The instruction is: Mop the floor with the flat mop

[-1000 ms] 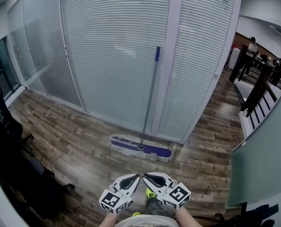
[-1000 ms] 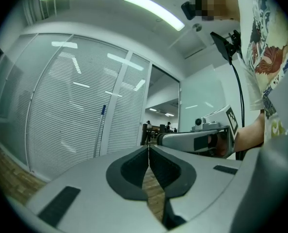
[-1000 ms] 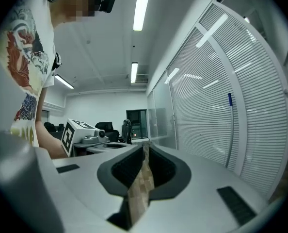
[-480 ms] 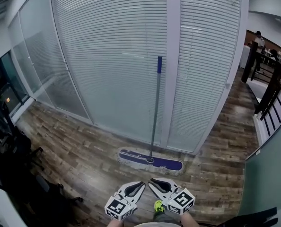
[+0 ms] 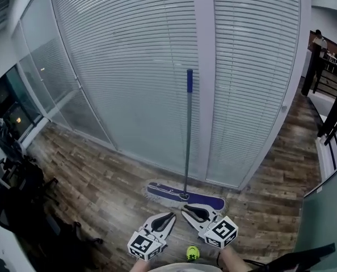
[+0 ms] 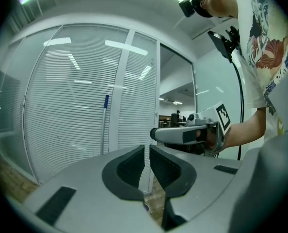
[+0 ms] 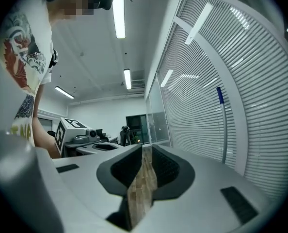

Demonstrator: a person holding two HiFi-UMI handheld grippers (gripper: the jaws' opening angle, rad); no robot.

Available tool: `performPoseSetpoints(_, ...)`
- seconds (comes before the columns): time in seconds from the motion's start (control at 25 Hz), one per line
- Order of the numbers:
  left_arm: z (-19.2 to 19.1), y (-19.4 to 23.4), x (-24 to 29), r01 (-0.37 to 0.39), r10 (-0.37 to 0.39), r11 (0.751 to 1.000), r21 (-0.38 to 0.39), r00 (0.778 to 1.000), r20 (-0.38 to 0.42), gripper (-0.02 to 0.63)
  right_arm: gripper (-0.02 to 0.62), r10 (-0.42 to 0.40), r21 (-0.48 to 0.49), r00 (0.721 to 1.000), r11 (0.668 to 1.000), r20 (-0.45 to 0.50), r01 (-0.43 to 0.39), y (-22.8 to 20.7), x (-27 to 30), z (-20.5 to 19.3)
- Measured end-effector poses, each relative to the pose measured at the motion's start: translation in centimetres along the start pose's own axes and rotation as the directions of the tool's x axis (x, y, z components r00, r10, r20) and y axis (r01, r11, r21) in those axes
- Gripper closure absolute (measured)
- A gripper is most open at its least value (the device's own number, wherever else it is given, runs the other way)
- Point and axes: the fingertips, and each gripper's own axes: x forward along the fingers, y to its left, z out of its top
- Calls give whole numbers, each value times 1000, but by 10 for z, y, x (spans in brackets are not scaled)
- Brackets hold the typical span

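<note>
**Both grippers closed and empty, mop standing untouched ahead**

We hold the left gripper (image 5: 171, 213) and the right gripper (image 5: 185, 209) side by side low in the head view, their tips angled in toward each other and apart. In the left gripper view we see its dark pads (image 6: 130, 165) drawn in to a thin slit, with nothing between them. The right gripper view shows the same of its own pads (image 7: 166, 168): they are brought close, and only a narrow strip of wood floor (image 5: 95, 180) shows through the gap. Neither gripper carries or pinches anything, and neither touches the mop.

The flat mop (image 5: 186, 152) stands just ahead of the two gripper tips. Its purple head (image 5: 205, 200) lies flat on the floor at the foot of the glass partition with white blinds (image 5: 129, 67). Its grey handle rises nearly upright in front of the partition's white post (image 5: 203, 50) and ends in a blue grip (image 5: 189, 80). Whether the handle leans on the post we cannot tell. From each gripper's own view the handle shows off to one side of the jaws, not between them.

A yellow-green shoe (image 5: 192, 253) shows below the grippers, and dark chairs (image 5: 15, 197) stand at the left.
</note>
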Motion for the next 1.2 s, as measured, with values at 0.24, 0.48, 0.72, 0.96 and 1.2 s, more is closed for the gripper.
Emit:
performPoseSetpoints(0.24, -1, 19, 31, -8, 8, 1000, -3, 1000, -24, 592, 549, -30, 29, 999, 999, 16, 29, -45, 4, 5)
performPoseSetpoints(0.48, 7, 40, 68, 21, -21, 1000, 18, 1000, -11, 592, 499, -62, 11, 998, 998, 10, 61, -83, 19, 10)
performPoseSetpoints(0.72, 18, 83, 109, 67, -67, 997, 44, 998, 12, 591, 499, -131, -24, 991, 991, 36, 132, -132, 54, 27)
performPoseSetpoints(0.96, 28, 154, 164, 111, -113, 992, 56, 993, 21, 552, 497, -193, -45, 980, 980, 38, 195, -194, 103, 40)
performPoseSetpoints(1.2, 63, 218, 219, 174, -177, 980, 94, 984, 25, 483, 494, -271, -64, 962, 960, 47, 273, -254, 154, 77)
